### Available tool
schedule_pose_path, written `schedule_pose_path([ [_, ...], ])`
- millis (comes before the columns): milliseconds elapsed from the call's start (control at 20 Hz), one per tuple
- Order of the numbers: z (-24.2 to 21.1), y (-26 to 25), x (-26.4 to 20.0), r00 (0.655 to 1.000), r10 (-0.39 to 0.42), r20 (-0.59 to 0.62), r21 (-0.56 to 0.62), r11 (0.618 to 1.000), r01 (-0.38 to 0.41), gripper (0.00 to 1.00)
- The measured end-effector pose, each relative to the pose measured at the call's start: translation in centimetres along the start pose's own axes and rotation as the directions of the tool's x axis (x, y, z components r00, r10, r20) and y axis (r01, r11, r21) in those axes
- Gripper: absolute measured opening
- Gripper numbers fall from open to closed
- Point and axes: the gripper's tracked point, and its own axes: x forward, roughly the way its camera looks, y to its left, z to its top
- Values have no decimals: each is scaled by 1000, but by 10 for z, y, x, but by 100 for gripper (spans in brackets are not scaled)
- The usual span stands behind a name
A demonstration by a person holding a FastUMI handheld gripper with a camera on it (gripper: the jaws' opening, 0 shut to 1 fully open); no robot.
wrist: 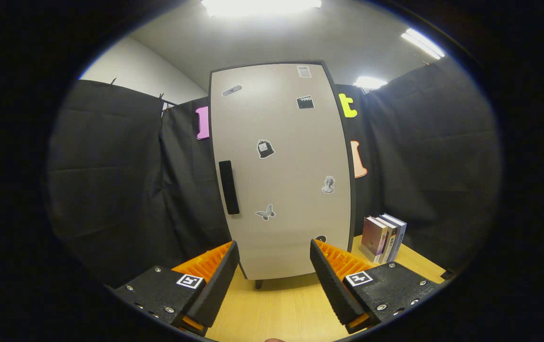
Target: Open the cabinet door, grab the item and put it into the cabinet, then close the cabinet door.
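- Two fingers (274, 280) of mine stand spread wide apart with nothing between them but bare bench (276, 308), a light wood surface.
- Straight ahead at 12 o'clock, just beyond my fingertips, stands the cabinet (281, 171): tall, pale grey-beige front in a dark frame, raised on a short dark leg (257, 284) that shows under its lower edge.
- Its door is shut, flush in the frame.
- One black upright bar handle (229, 187) sits near the door's left edge, at about 11 o'clock from my left fingertip.
- Several small stickers dot the door: a butterfly (266, 212) low down, a bust (328, 185) toward the right, a bag shape (265, 148) in the middle, a clapperboard (305, 102) higher up, a plaster strip (231, 90) near the top left corner.
- At about 1 o'clock, beside the cabinet's right edge and beyond my right finger, a few books (384, 237) stand upright on the bench, spines toward me; the nearest cover is pinkish, the farther ones white and dark.
- Black cloth walls hang behind the cabinet and on both sides.
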Motion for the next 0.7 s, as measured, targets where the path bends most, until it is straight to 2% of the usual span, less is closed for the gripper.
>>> schedule_pose_path([
  [400, -5, 7, 4, 999, 44, -7, -18, 999, -45, 93],
  [700, -7, 6, 4, 999, 45, -24, -17, 999, -45, 93],
])
